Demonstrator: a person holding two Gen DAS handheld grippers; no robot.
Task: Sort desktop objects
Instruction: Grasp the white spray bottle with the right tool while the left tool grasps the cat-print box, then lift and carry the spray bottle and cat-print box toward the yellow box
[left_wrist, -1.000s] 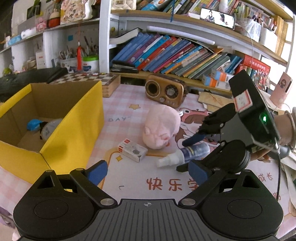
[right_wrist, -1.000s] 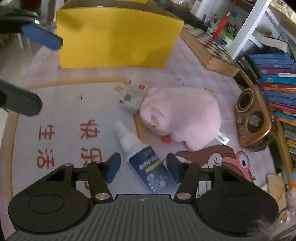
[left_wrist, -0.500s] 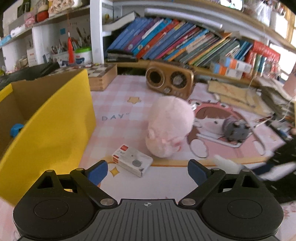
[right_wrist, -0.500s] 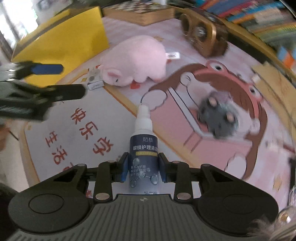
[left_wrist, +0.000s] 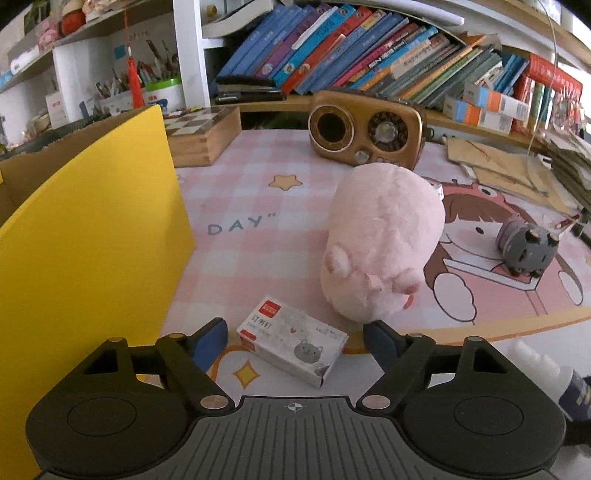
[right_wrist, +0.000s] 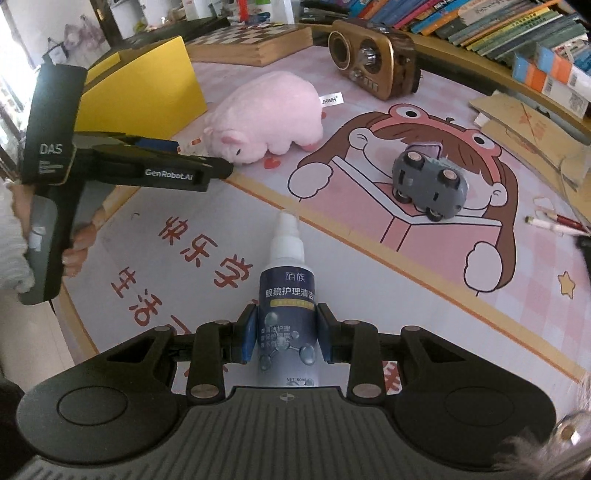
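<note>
My right gripper (right_wrist: 287, 336) is shut on a dark blue spray bottle (right_wrist: 287, 310) with a white nozzle, held above the mat; the bottle also shows at the lower right of the left wrist view (left_wrist: 550, 373). My left gripper (left_wrist: 295, 338) is open, low over the mat, with a small white staples box (left_wrist: 291, 345) lying between its fingertips. It also shows in the right wrist view (right_wrist: 199, 162), next to the pink plush pig (right_wrist: 266, 116). The pig (left_wrist: 380, 243) lies just beyond the box. A grey toy car (right_wrist: 428, 184) lies on its side.
A yellow cardboard box (left_wrist: 85, 236) stands at the left, close to my left gripper. A brown retro radio (left_wrist: 365, 129), a wooden chess box (left_wrist: 201, 134) and shelves of books (left_wrist: 369, 51) line the back. Pens (right_wrist: 557, 221) lie at the right edge.
My right gripper closed on the spray bottle and lifted it off the mat toward the right. My left gripper moved forward and down until the staples box lay between its fingers.
</note>
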